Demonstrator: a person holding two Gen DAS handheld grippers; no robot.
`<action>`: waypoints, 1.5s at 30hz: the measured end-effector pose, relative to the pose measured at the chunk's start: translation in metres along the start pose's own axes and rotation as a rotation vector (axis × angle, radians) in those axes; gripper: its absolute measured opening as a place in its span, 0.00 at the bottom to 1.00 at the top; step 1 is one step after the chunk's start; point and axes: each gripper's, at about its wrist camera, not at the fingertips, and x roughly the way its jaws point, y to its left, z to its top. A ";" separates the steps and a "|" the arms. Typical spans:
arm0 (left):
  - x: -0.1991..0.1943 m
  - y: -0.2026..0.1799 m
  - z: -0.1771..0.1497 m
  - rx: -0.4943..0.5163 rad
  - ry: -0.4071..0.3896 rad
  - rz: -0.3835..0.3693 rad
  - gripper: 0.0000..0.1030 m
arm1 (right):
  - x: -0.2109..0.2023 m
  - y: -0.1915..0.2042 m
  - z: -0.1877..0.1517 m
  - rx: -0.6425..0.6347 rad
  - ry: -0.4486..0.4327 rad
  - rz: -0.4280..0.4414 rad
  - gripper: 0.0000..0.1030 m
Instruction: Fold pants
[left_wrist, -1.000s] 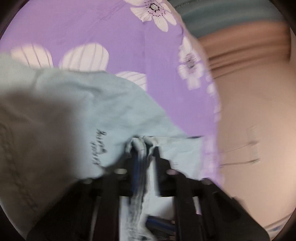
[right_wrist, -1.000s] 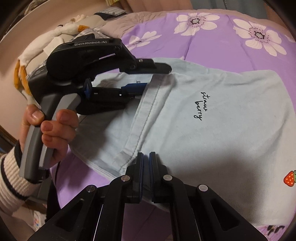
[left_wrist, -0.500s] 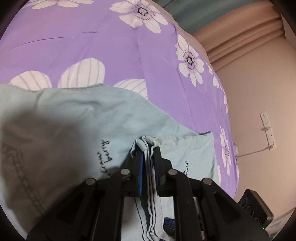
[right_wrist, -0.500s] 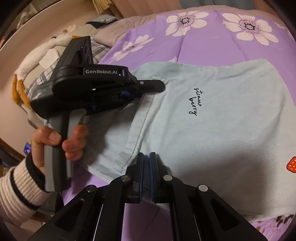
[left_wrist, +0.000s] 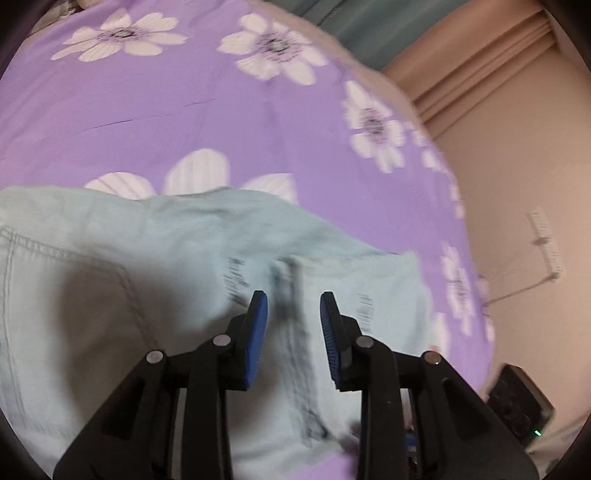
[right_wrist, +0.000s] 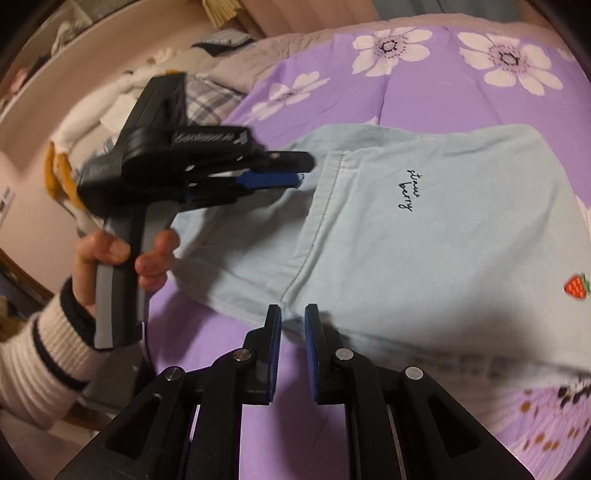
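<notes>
Pale blue pants (right_wrist: 424, 251) lie folded flat on the purple flowered bedspread (right_wrist: 424, 85); they carry small black script and a strawberry patch (right_wrist: 575, 286). They also show in the left wrist view (left_wrist: 155, 273). My left gripper (left_wrist: 293, 306) is open and empty, just above the folded hem. It also shows in the right wrist view (right_wrist: 284, 171), held by a hand over the pants' left edge. My right gripper (right_wrist: 293, 314) is open and empty at the near edge of the pants.
A pile of bedding and clothes (right_wrist: 122, 103) lies beyond the bed's left side. A wall (left_wrist: 524, 177) with a socket and cable stands past the bed's right edge, with a black device (left_wrist: 517, 402) below it.
Both grippers have opened and let go of the pants' edge. The fold now lies flat on the bed. The left gripper has drawn back a little.
</notes>
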 end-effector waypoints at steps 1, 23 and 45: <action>-0.002 -0.009 -0.004 0.014 0.001 -0.028 0.28 | -0.002 0.001 0.000 -0.004 -0.008 -0.009 0.11; 0.017 -0.011 -0.074 0.047 0.062 0.069 0.07 | 0.023 0.008 0.046 -0.145 0.015 -0.253 0.11; 0.017 -0.010 -0.076 0.056 0.051 0.051 0.07 | 0.037 -0.001 0.030 -0.062 0.082 -0.172 0.11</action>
